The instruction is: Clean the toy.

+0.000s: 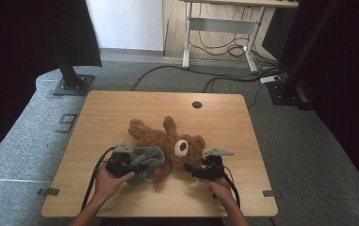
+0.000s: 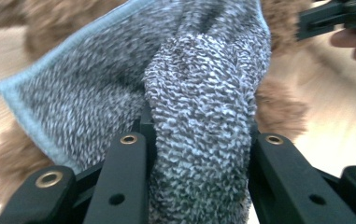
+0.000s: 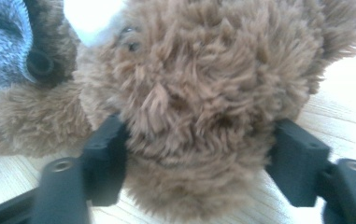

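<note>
High view: a person's two forearms come in from the near edge of a light wooden table (image 1: 120, 108), each hand holding a black two-jaw gripper. A brown teddy bear (image 1: 167, 141) lies on its back near the middle of the table, its head with a white muzzle toward the right and its legs spread toward the far left. A grey knitted cloth (image 1: 146, 160) with a pale blue edge is draped over the bear's near left side. The left gripper (image 1: 132, 165) sits at the cloth, and in the left gripper view its jaws are clamped together on a thick bunched fold of the cloth (image 2: 199, 116), the weave bulging between them, with brown fur showing behind. The right gripper (image 1: 193, 167) sits just at the near side of the bear's head. In the right gripper view its jaws stand on either side of the bear's furry head (image 3: 194, 102), close against the fur; the picture is too blurred to tell whether the pads press on it or just rest beside it. The cloth (image 3: 3, 42) shows at the far left of that view. Beyond the table lie grey carpet, trailing black cables and the legs of a desk (image 1: 224, 23) against the far wall.
</note>
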Available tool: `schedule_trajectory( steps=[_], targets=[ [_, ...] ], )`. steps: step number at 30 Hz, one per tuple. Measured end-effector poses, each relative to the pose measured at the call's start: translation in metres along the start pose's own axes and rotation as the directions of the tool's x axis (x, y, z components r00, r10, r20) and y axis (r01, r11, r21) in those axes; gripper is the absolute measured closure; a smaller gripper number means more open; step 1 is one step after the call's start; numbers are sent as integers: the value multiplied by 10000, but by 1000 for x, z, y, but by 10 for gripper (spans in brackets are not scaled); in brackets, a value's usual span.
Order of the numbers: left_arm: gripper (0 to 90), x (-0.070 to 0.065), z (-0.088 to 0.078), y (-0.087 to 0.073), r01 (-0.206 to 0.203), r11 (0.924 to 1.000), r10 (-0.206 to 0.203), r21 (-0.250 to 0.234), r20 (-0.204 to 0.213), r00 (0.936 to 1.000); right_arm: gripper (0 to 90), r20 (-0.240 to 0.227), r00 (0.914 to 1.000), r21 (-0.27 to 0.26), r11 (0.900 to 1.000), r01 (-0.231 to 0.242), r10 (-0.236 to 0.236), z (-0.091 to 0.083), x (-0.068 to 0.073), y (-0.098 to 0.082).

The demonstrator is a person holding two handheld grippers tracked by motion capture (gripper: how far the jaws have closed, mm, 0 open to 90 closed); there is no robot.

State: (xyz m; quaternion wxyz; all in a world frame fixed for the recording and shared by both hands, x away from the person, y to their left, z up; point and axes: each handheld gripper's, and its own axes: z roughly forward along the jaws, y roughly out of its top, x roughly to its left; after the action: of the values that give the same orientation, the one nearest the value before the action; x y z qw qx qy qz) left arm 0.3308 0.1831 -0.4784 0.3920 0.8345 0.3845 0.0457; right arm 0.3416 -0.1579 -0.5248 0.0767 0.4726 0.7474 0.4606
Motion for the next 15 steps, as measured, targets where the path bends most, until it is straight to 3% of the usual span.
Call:
schedule_trajectory(
  steps=[9,15],
  targets=[
    [664,-36,7,14,-930,9956,932,-71,485,9945,447,14,9993,-65,9993,373,-373,-3,8,-1],
    [662,-46,27,11,-1221,9904,1186,642,554,9914,519,26,9986,-12,9986,529,-529,-2,11,-2]
  ],
)
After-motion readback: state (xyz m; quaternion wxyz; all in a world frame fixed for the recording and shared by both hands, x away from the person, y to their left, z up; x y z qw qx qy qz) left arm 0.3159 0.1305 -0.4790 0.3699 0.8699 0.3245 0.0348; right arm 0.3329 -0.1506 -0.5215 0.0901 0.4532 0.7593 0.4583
